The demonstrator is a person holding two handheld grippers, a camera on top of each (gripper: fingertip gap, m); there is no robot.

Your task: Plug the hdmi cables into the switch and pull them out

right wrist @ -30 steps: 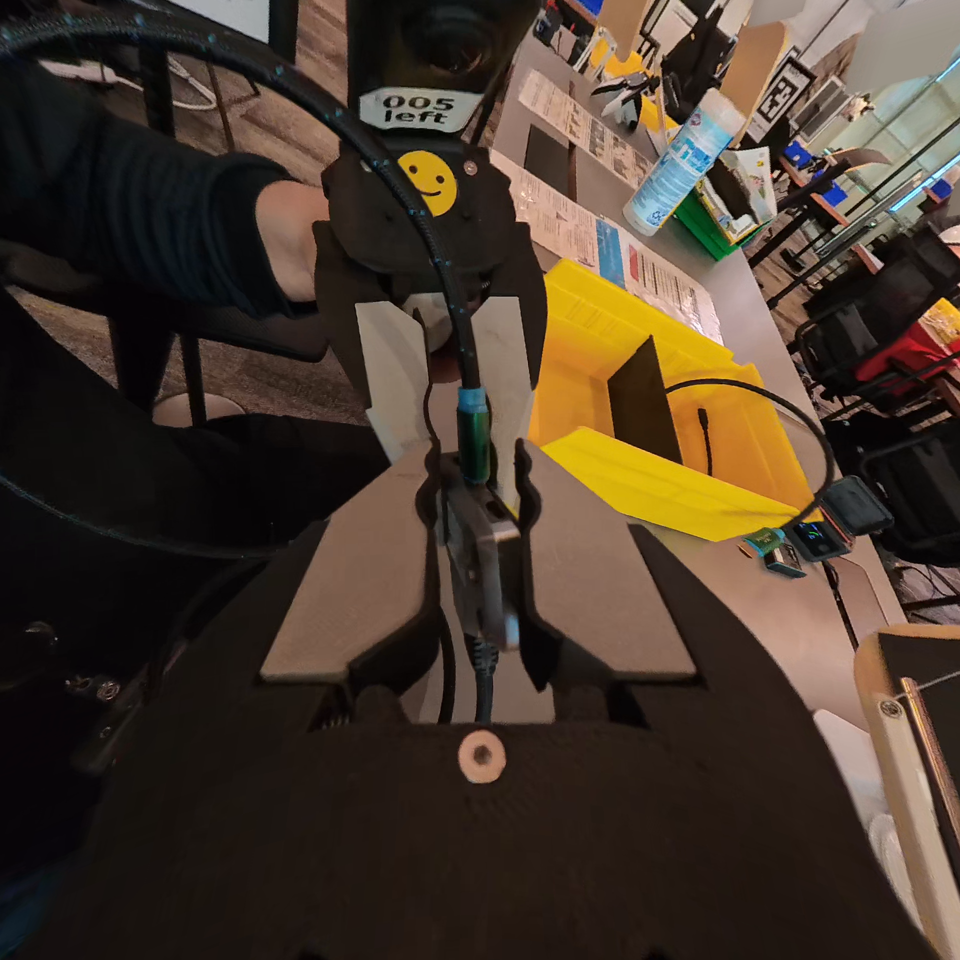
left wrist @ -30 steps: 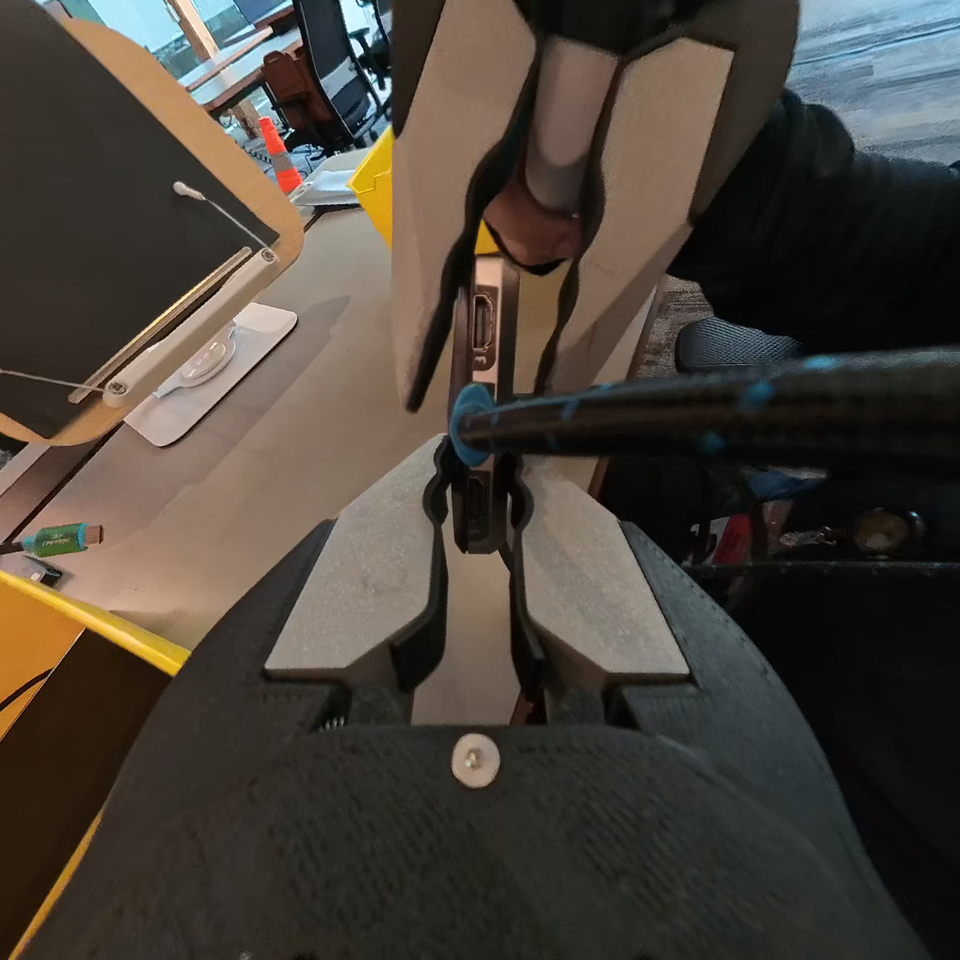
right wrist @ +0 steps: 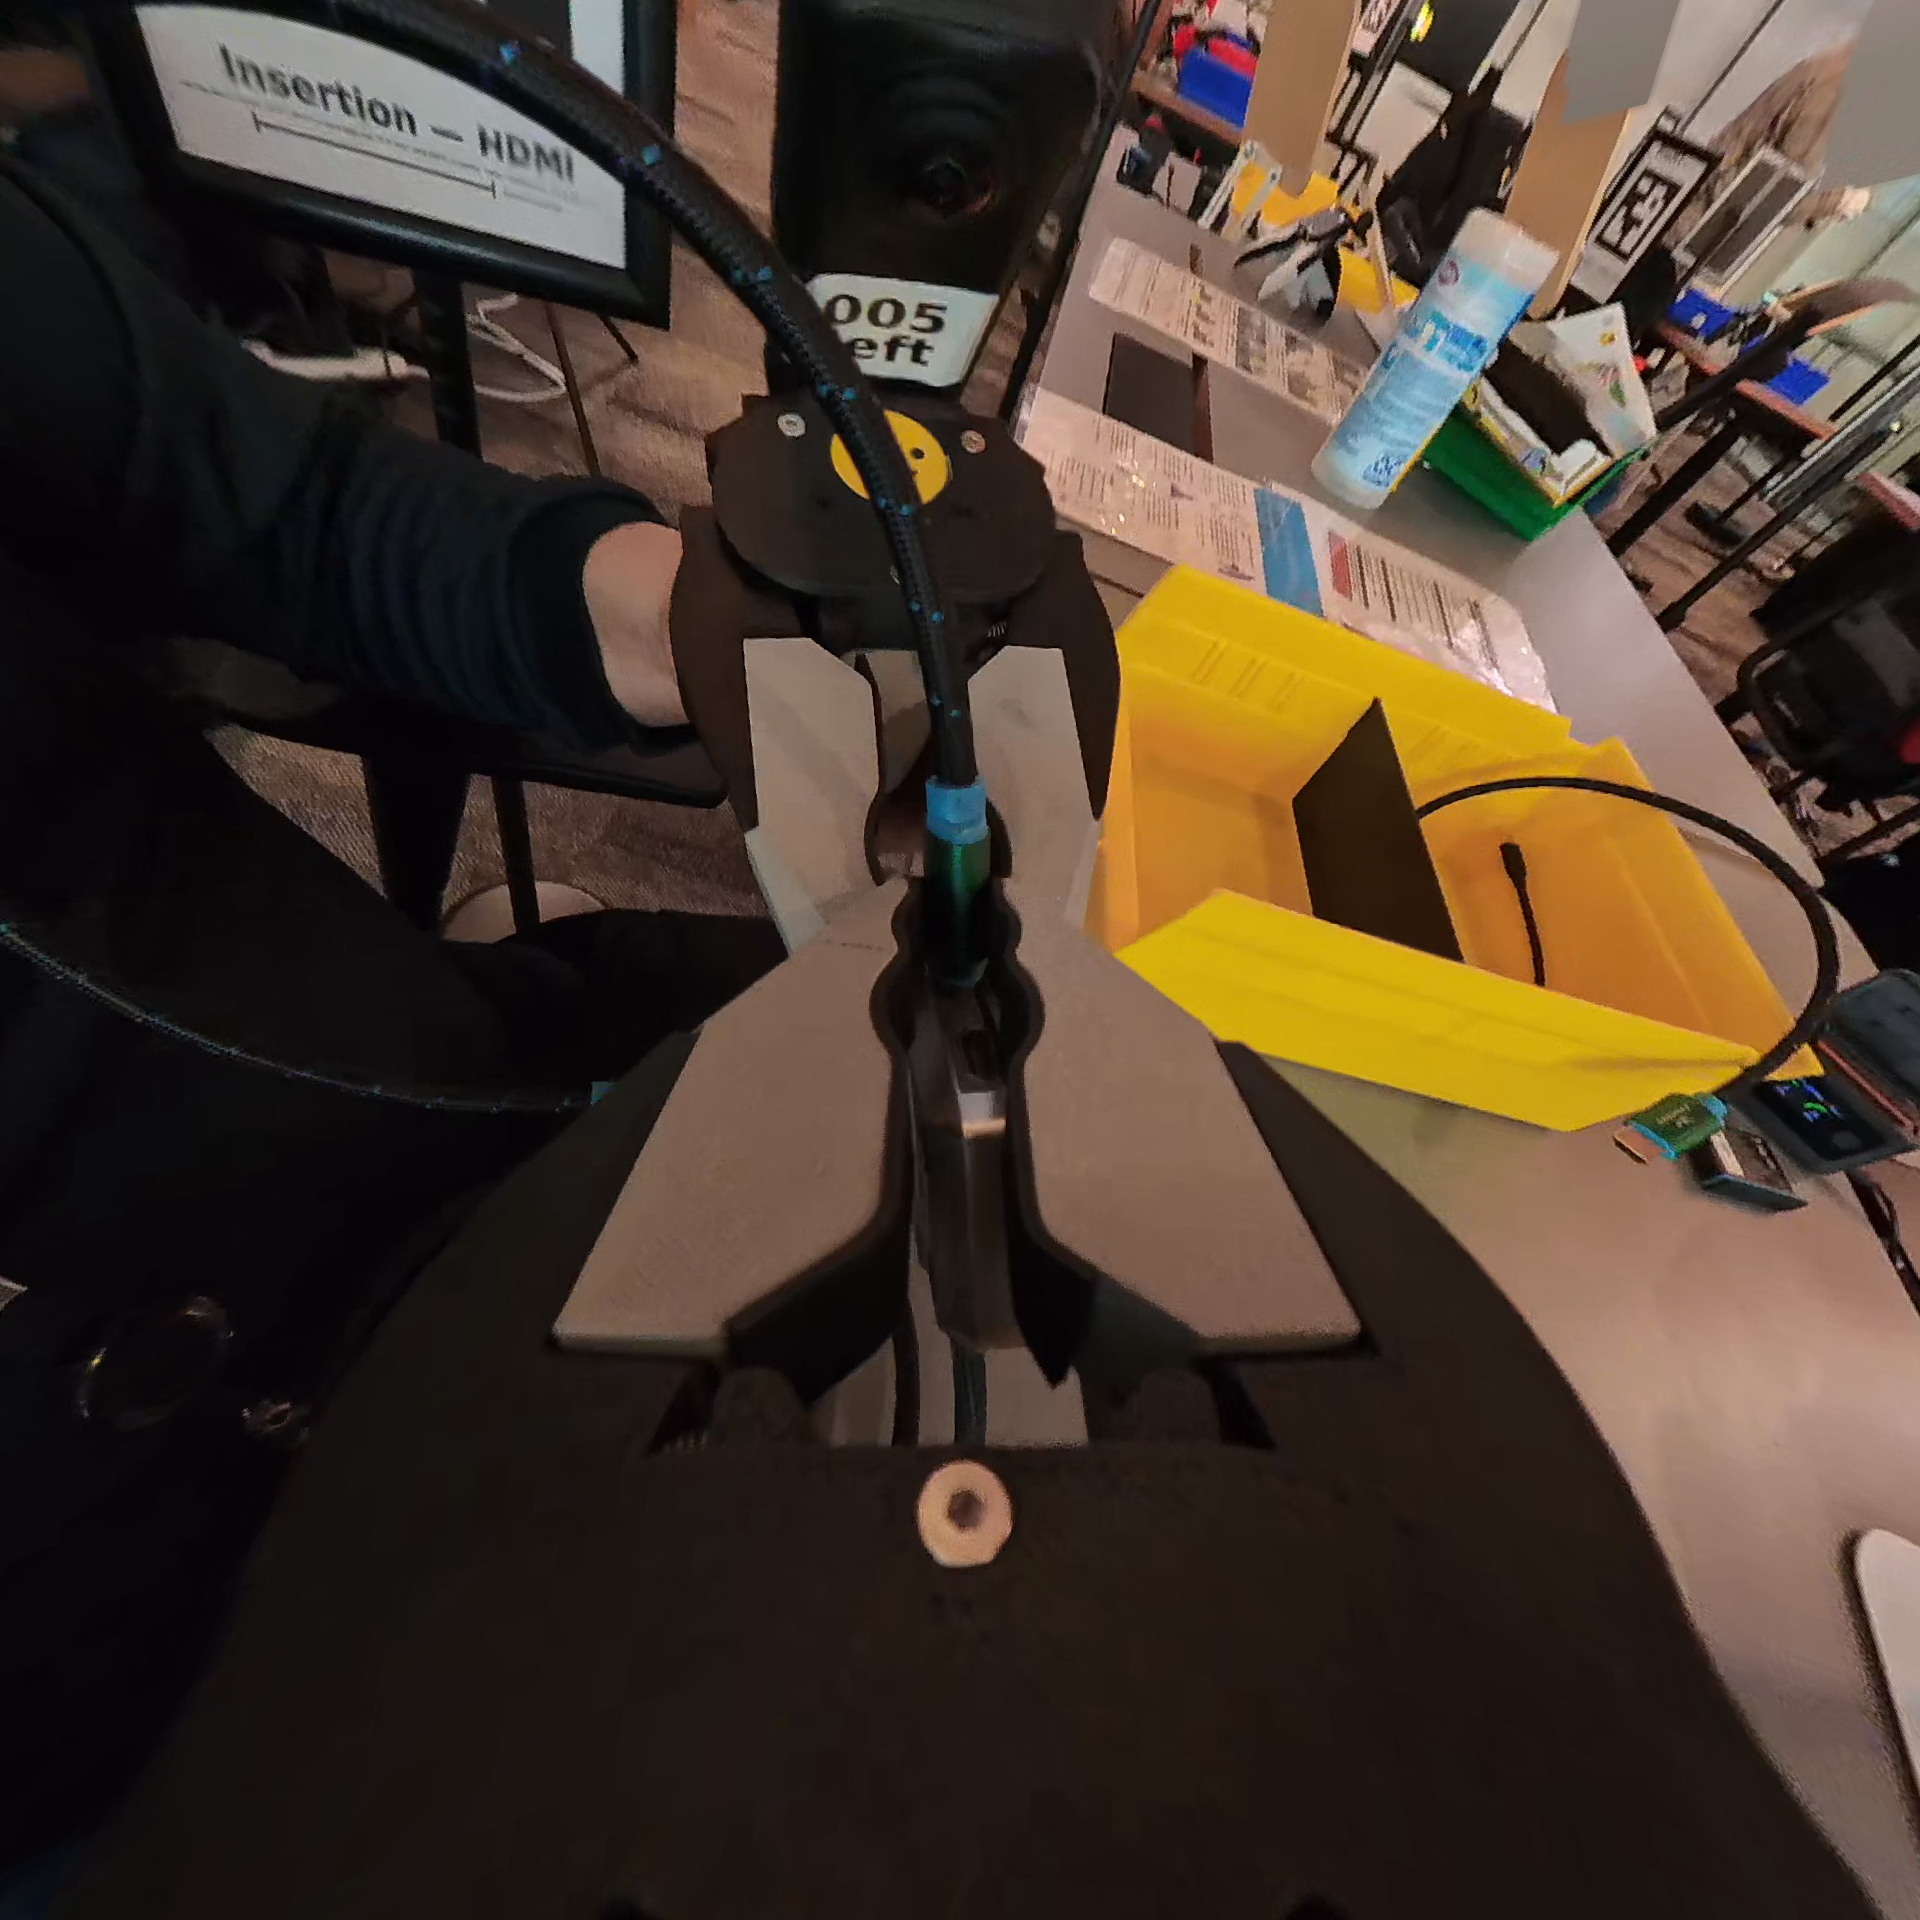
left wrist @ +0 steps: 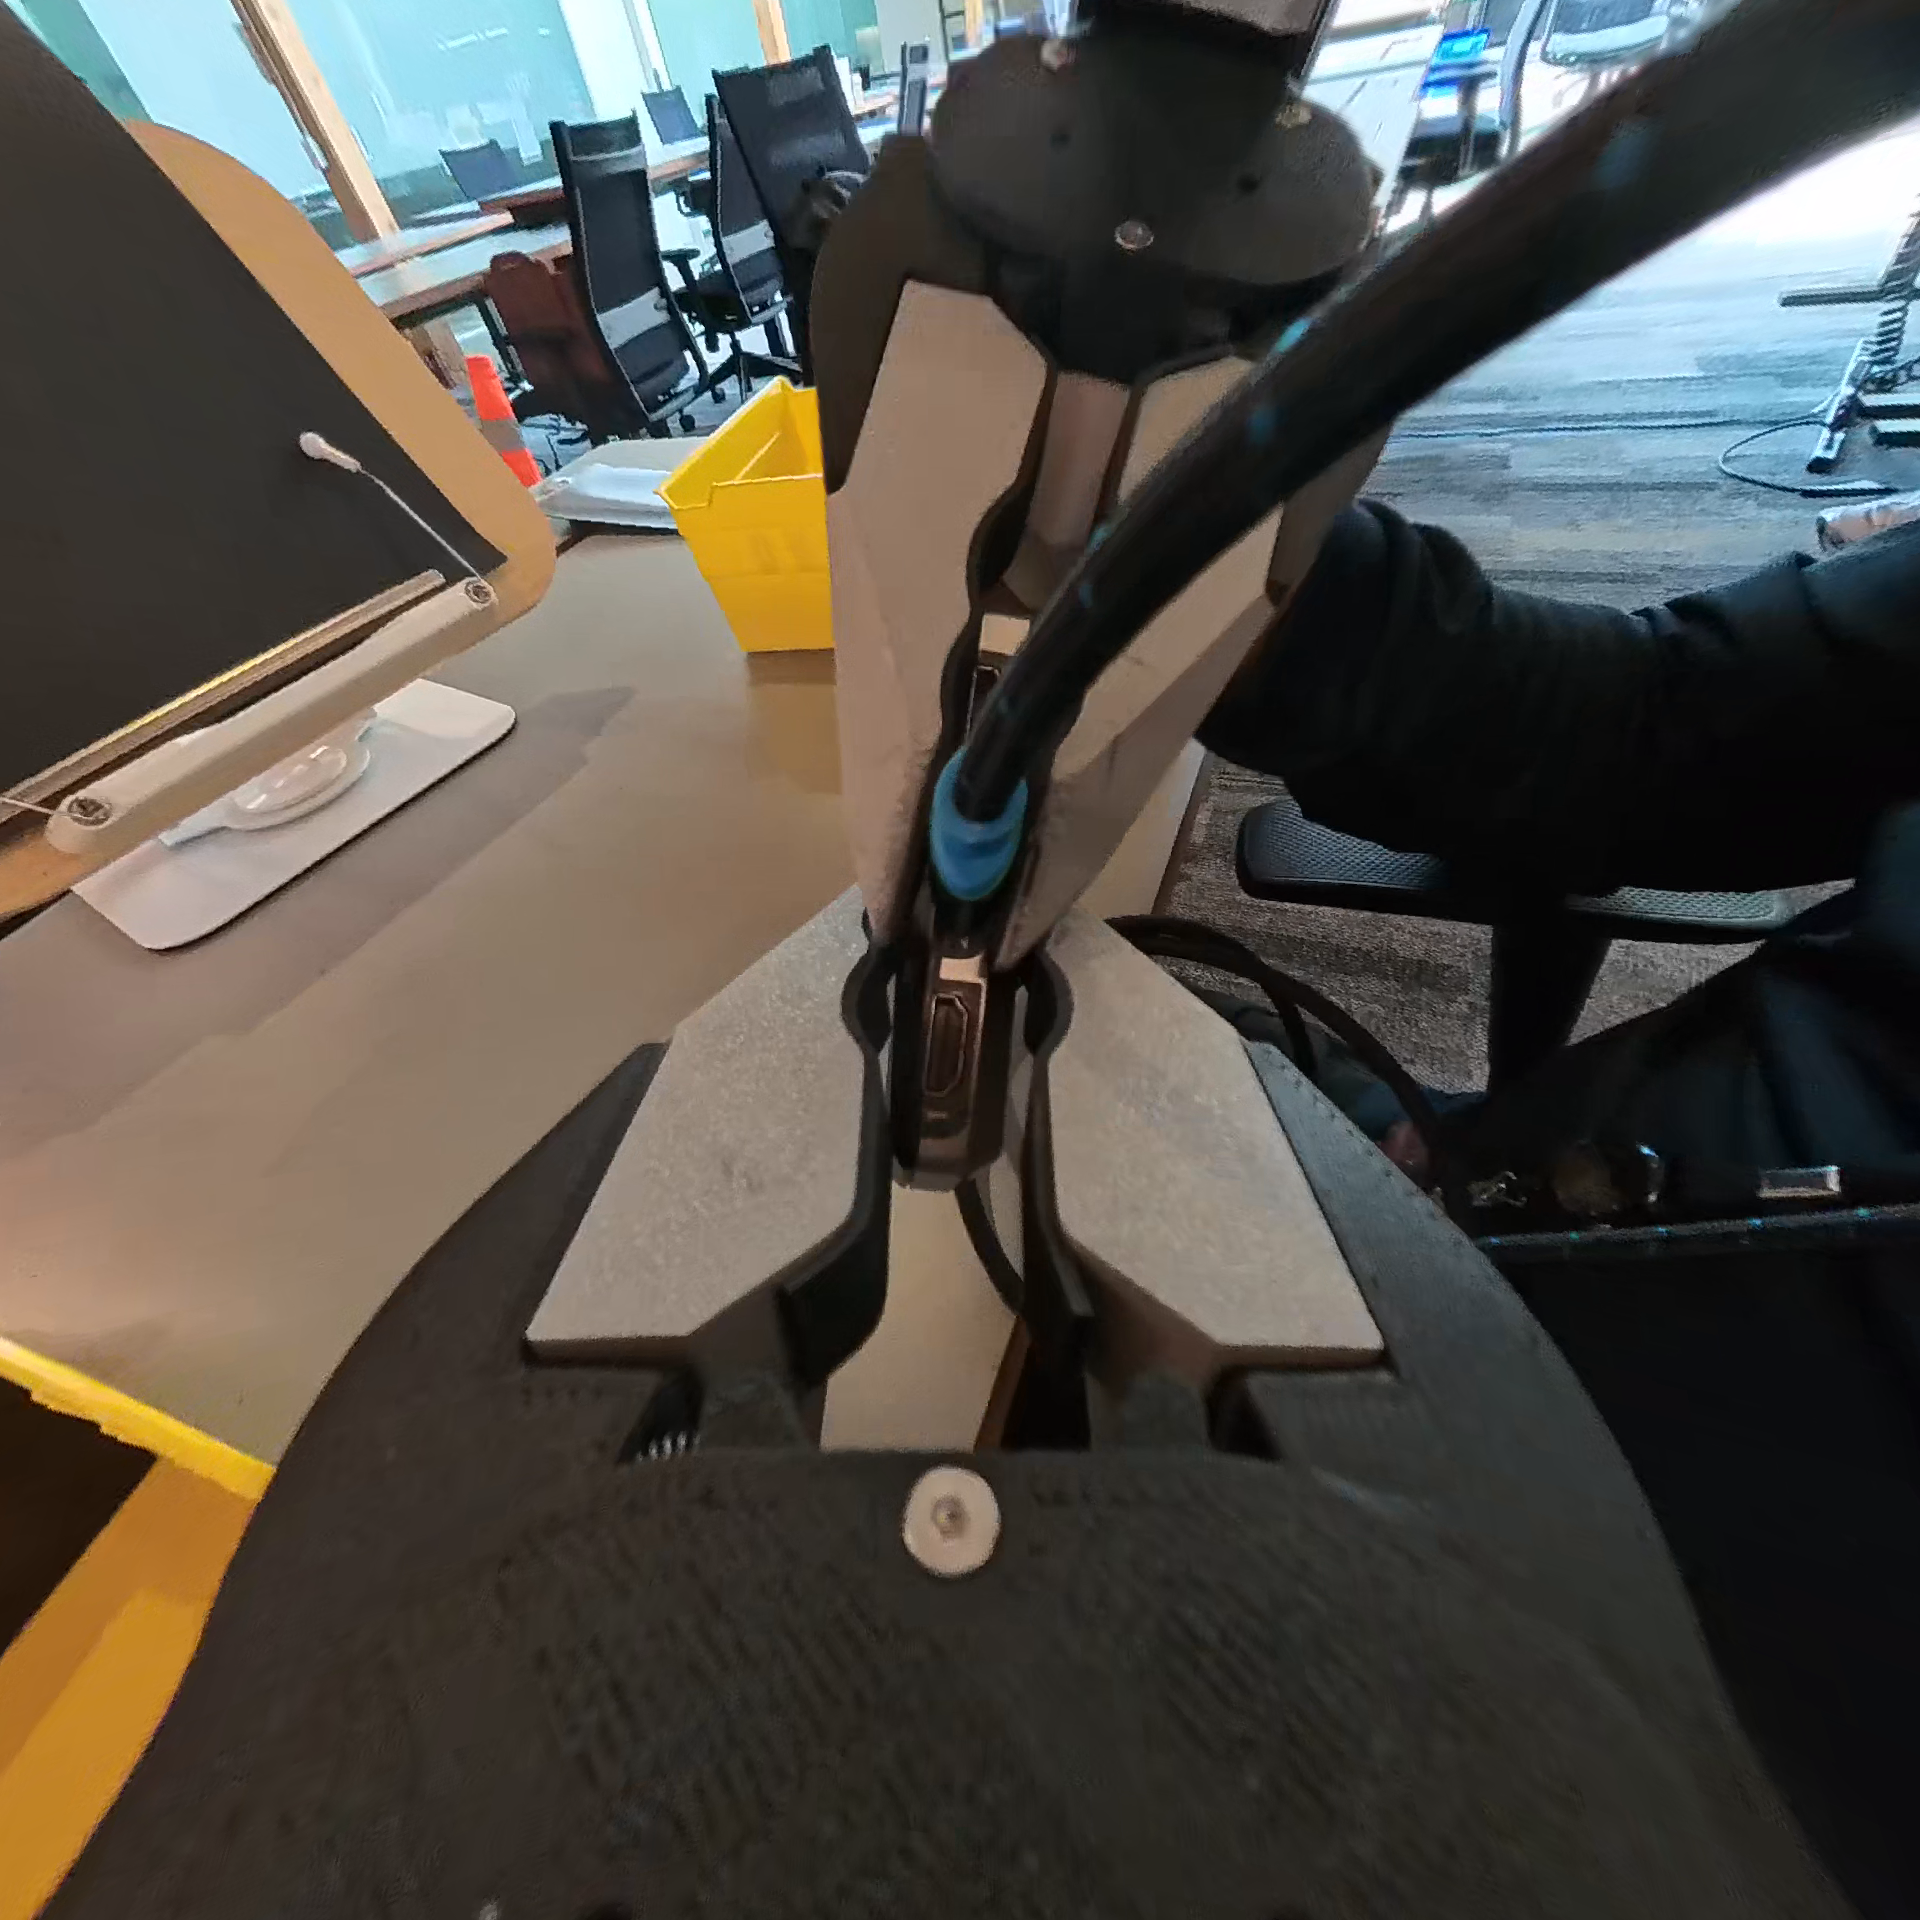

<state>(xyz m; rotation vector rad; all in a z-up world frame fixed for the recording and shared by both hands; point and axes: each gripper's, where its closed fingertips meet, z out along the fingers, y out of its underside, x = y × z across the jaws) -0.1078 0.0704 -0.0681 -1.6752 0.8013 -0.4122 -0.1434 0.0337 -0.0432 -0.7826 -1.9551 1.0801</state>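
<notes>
Left wrist view: left gripper (left wrist: 961,1023) clamped on the switch (left wrist: 948,1070), held above the desk (left wrist: 436,987). Right gripper (left wrist: 961,883) pinched on the HDMI plug (right wrist: 954,883), seated or nearly so in a port. Best kept square, switch braced, pressed straight along the socket, braided cable (right wrist: 831,384) left slack.

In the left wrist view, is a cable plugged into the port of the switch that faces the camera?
No, the port on the switch is empty; the HDMI cable is higher, between the right tongs.
</notes>
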